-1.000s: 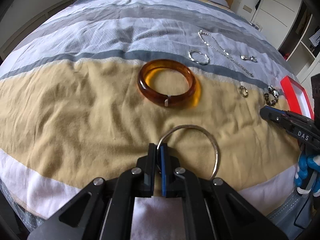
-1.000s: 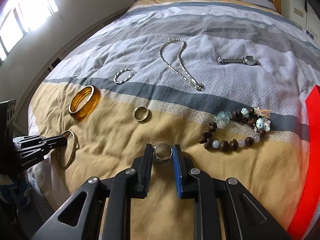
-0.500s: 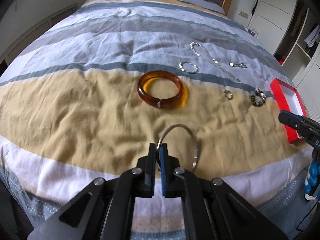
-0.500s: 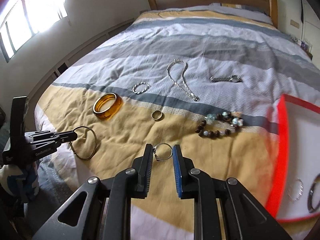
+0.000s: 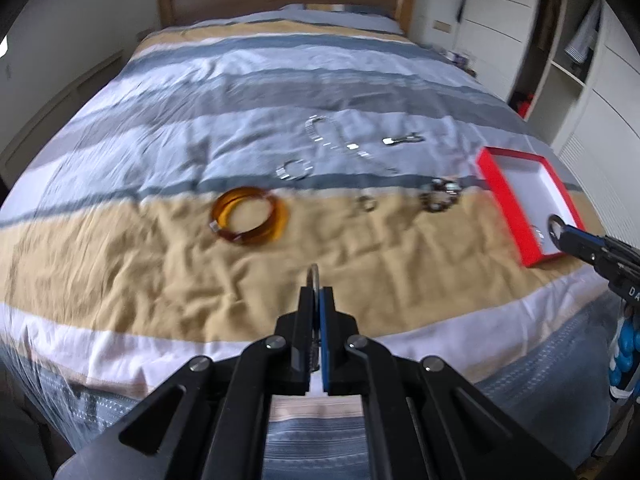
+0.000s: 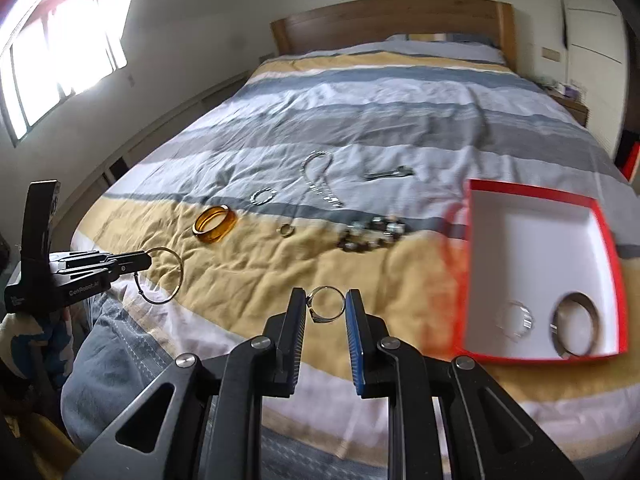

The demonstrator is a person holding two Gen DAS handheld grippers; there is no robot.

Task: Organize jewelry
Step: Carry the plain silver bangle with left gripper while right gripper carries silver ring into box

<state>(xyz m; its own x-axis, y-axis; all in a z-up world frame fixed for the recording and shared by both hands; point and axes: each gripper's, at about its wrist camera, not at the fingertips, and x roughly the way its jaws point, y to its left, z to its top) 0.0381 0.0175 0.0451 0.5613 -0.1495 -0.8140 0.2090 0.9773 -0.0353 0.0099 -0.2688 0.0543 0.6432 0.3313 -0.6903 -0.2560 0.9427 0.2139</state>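
My left gripper [image 5: 316,296] is shut on a thin silver bangle [image 5: 313,276], seen edge-on; in the right wrist view the bangle [image 6: 178,276] hangs from that gripper [image 6: 144,258] over the bed's front edge. My right gripper [image 6: 326,304] is shut on a small silver ring [image 6: 326,305], held above the bedspread left of the red box [image 6: 612,256]. The box holds two bracelets [image 6: 518,320]. On the bed lie an amber bangle [image 5: 250,220], a bead bracelet [image 6: 370,234], a small ring [image 6: 286,230], a chain necklace [image 6: 320,184], a chain bracelet [image 6: 263,196] and a watch [image 6: 390,173].
The striped bedspread [image 6: 360,120] covers the whole bed, with a wooden headboard [image 6: 392,20] at the far end. A window [image 6: 60,52] is on the left wall and white wardrobes [image 5: 520,32] stand to the right.
Both grippers have lifted and pulled back from the bed with their pieces. The right gripper has moved right, bringing the red box into view. The bangle in the left gripper has turned edge-on.
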